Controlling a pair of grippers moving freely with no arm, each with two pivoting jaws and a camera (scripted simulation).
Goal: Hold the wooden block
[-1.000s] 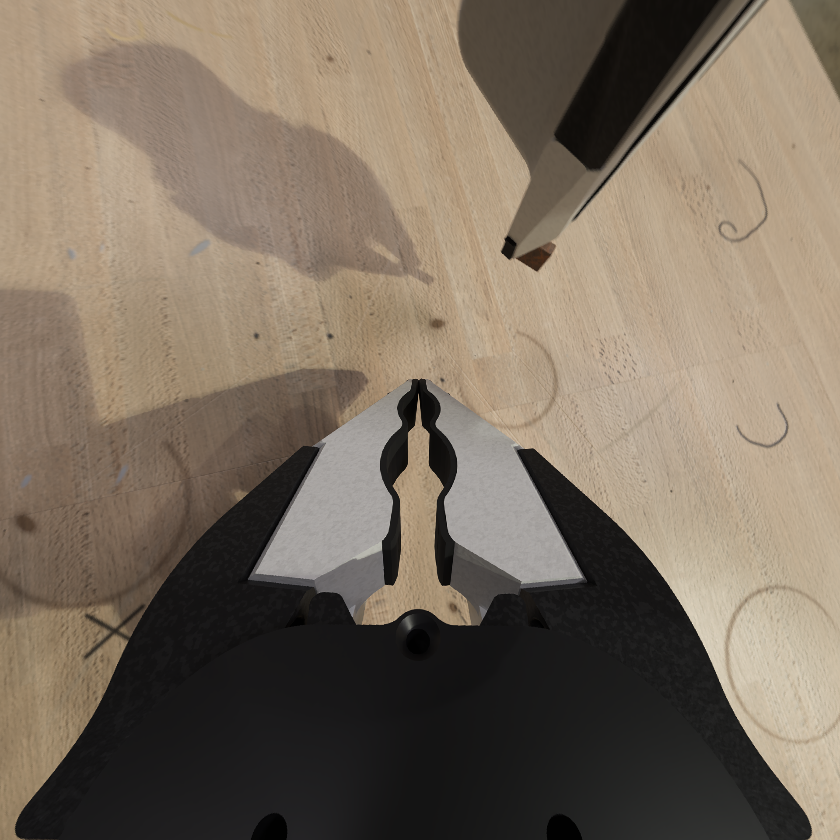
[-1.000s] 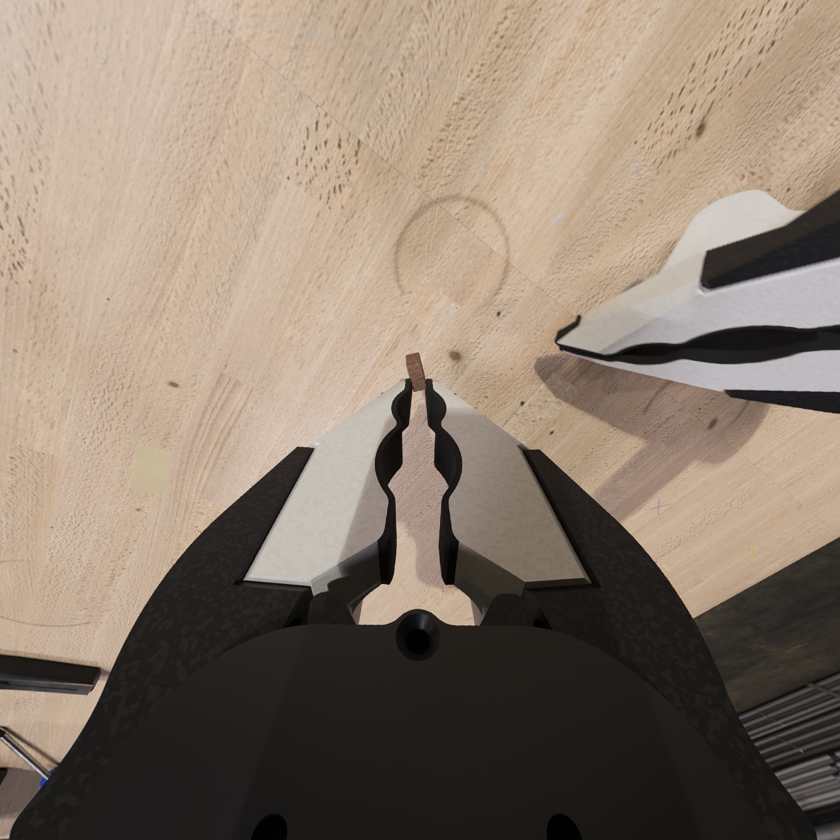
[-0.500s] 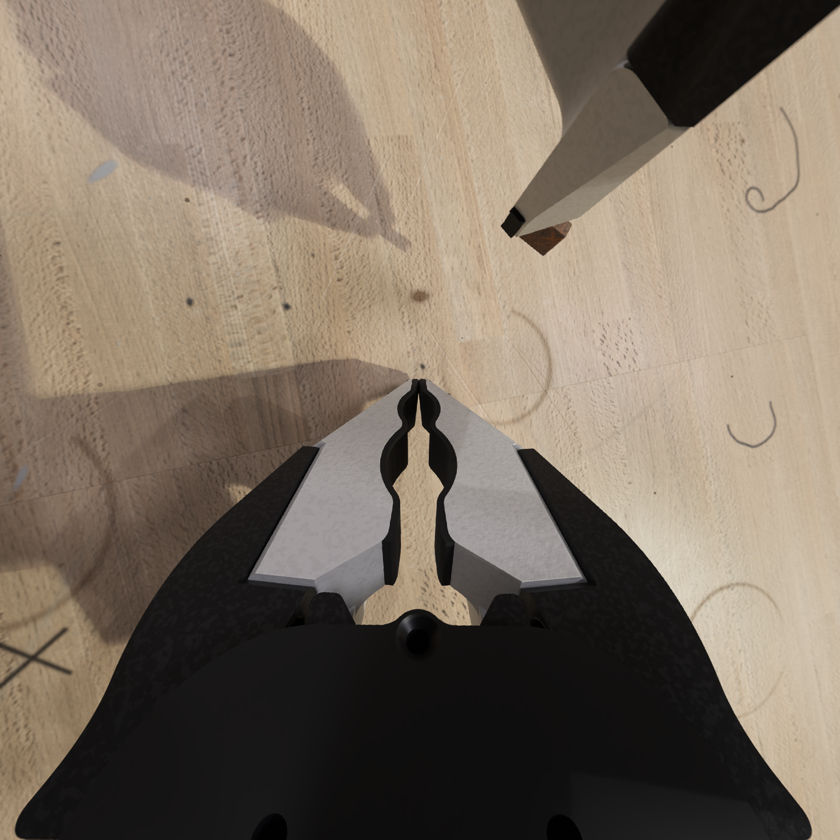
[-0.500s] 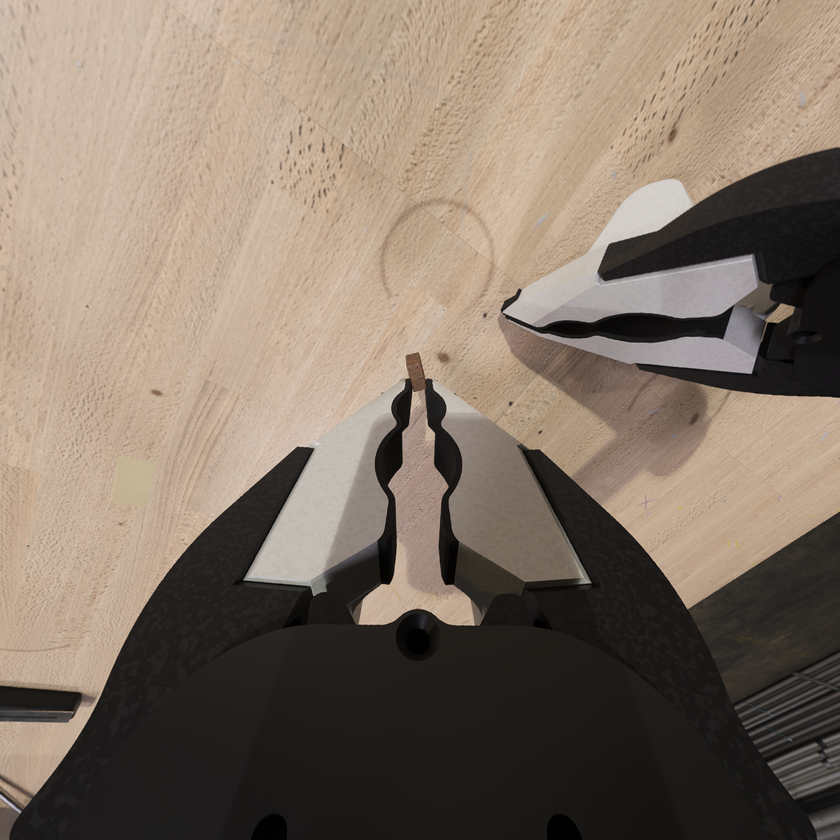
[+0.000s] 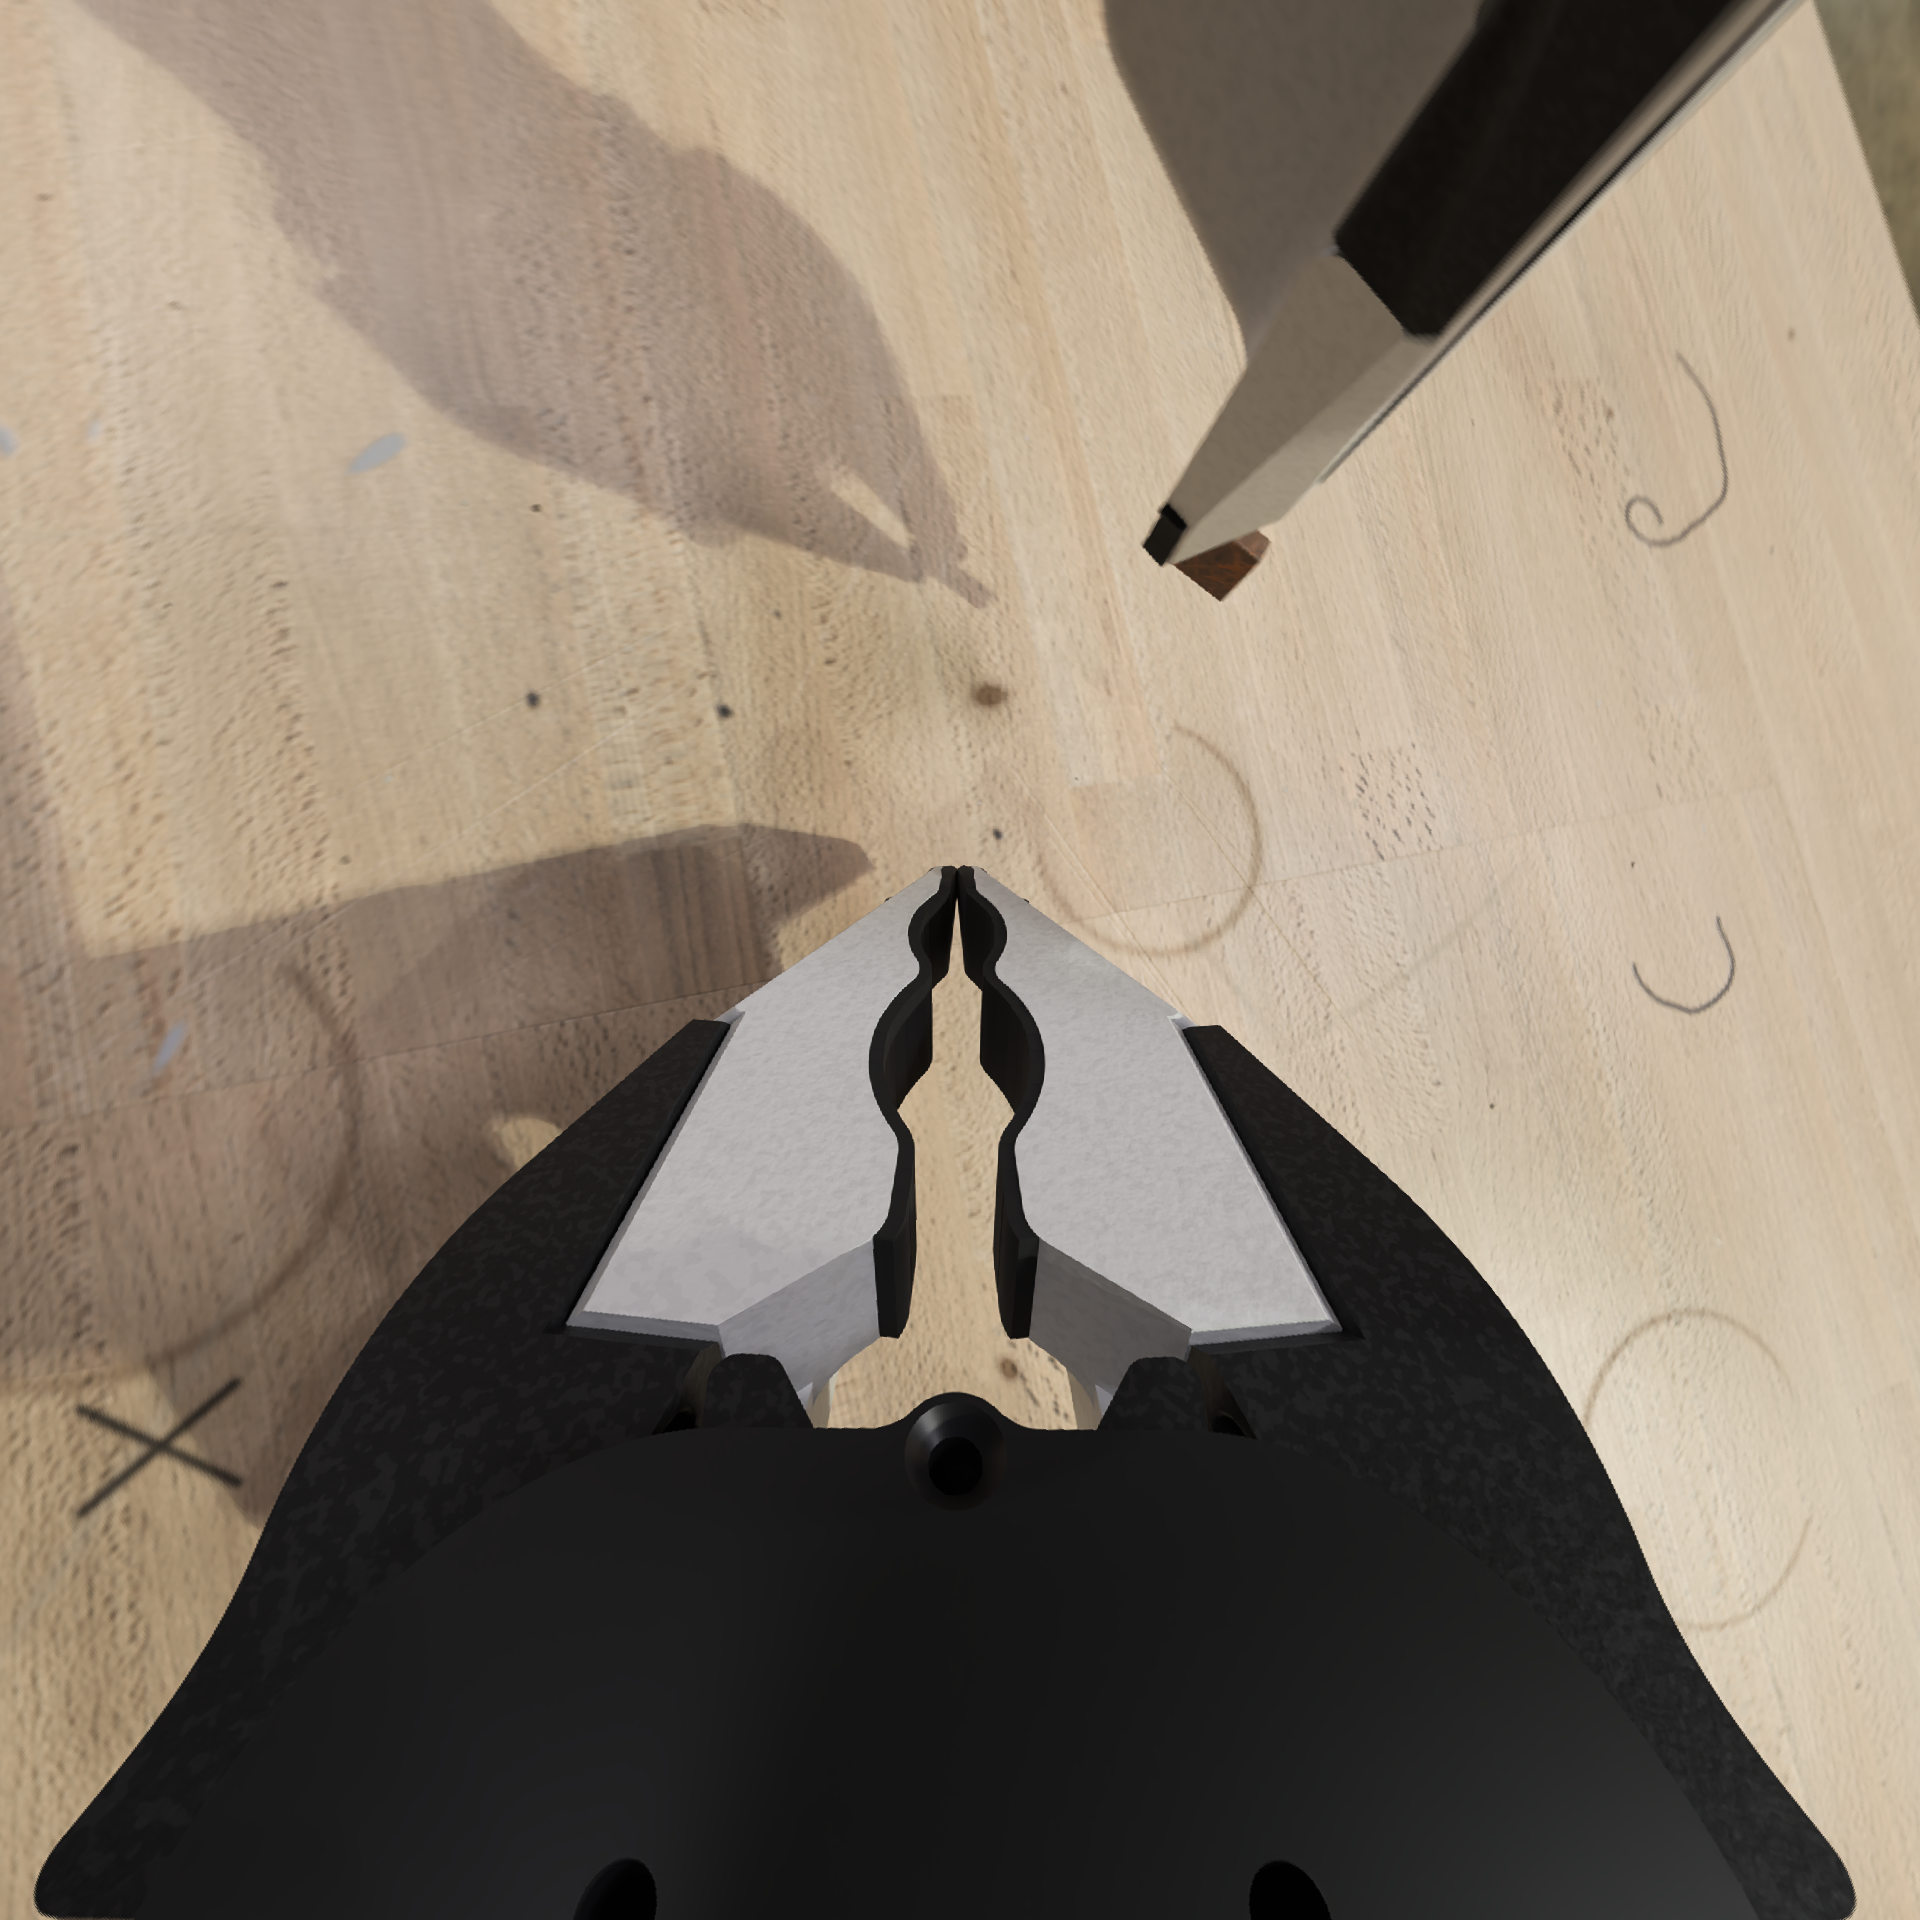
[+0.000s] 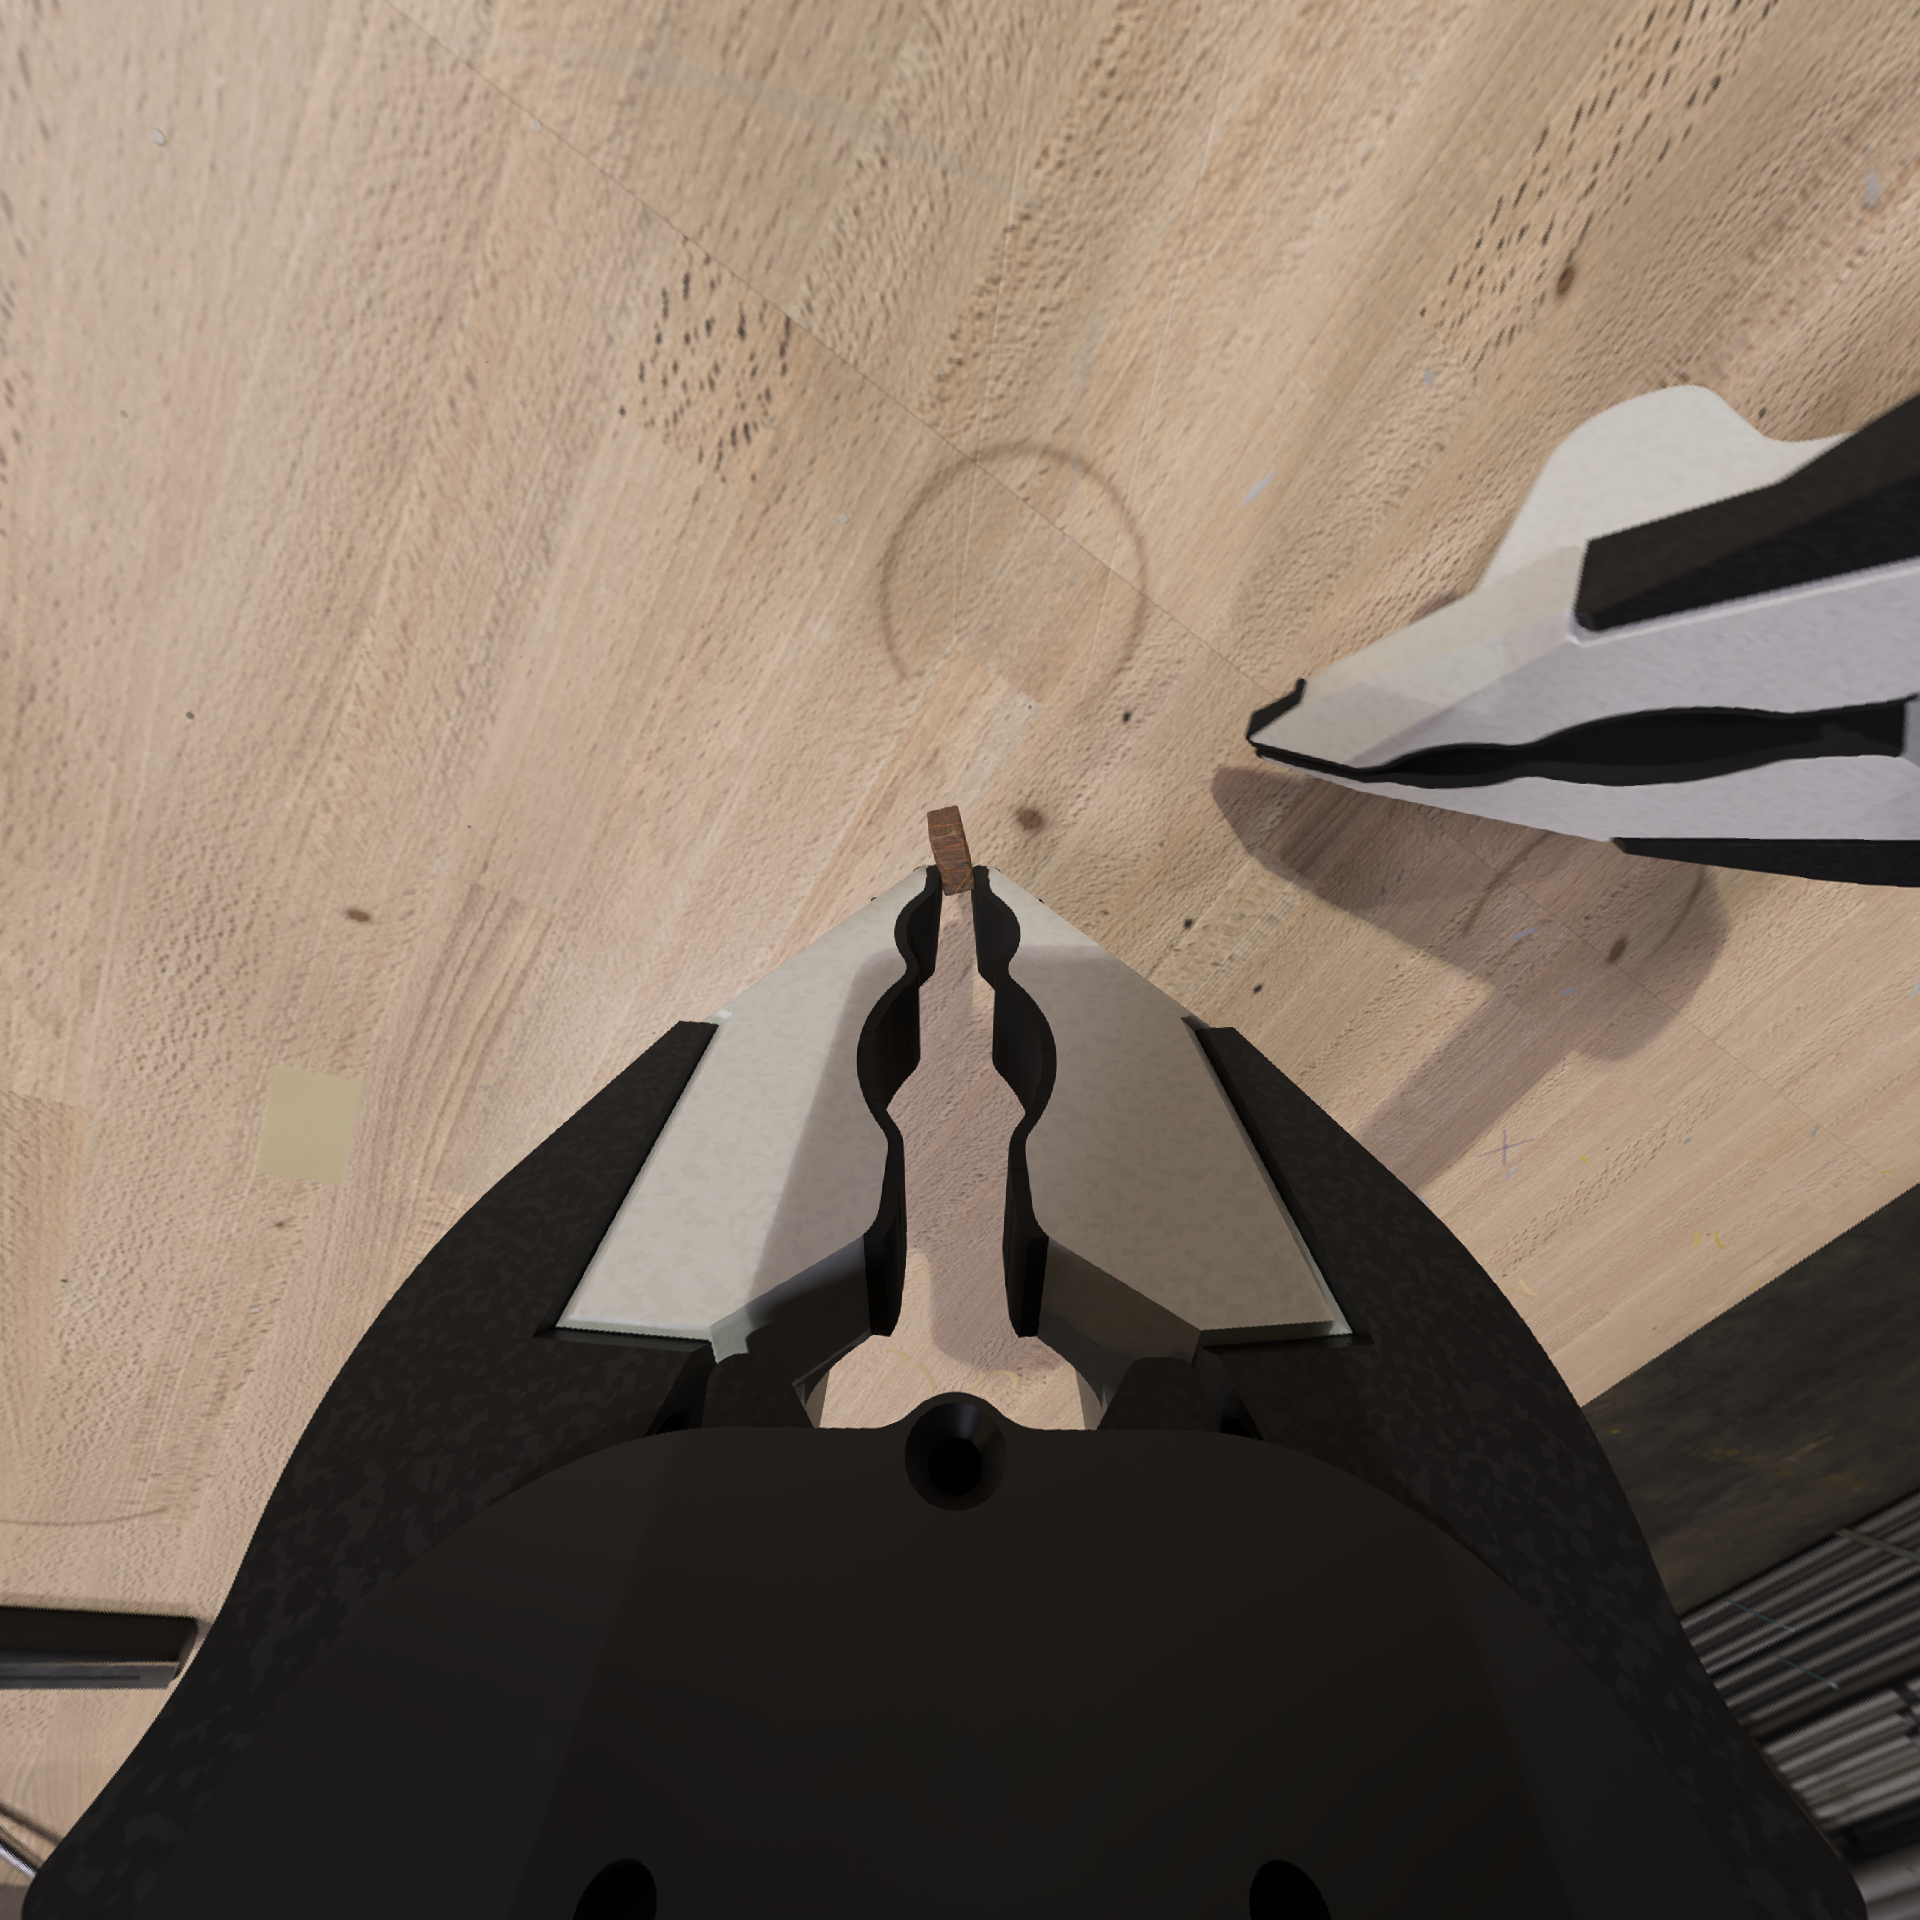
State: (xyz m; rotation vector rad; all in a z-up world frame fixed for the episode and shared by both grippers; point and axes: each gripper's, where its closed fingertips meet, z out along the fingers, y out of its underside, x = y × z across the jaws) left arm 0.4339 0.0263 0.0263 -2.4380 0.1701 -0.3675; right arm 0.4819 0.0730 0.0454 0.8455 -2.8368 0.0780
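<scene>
The wooden block (image 6: pixel 952 851) is a small brown piece pinched between the tips of my right gripper (image 6: pixel 956 881), above the light wooden table (image 6: pixel 520 520). It sticks out past the fingertips. In the left wrist view the same block (image 5: pixel 1226 562) shows at the tip of the right gripper (image 5: pixel 1210 535), up and to the right. My left gripper (image 5: pixel 957 875) is shut and empty, above the table and apart from the block. It also shows in the right wrist view (image 6: pixel 1273 722), to the right of the block.
The table (image 5: pixel 1455 1039) bears pencil circles, curls and an X mark (image 5: pixel 158 1444). Its edge runs at the lower right of the right wrist view, with dark floor (image 6: pixel 1766 1455) beyond. A dark flat object (image 6: pixel 94 1647) lies at the left edge.
The left gripper came nearer to the right gripper half a second ago and has since drawn back to the right. The block stays pinched in the right gripper.
</scene>
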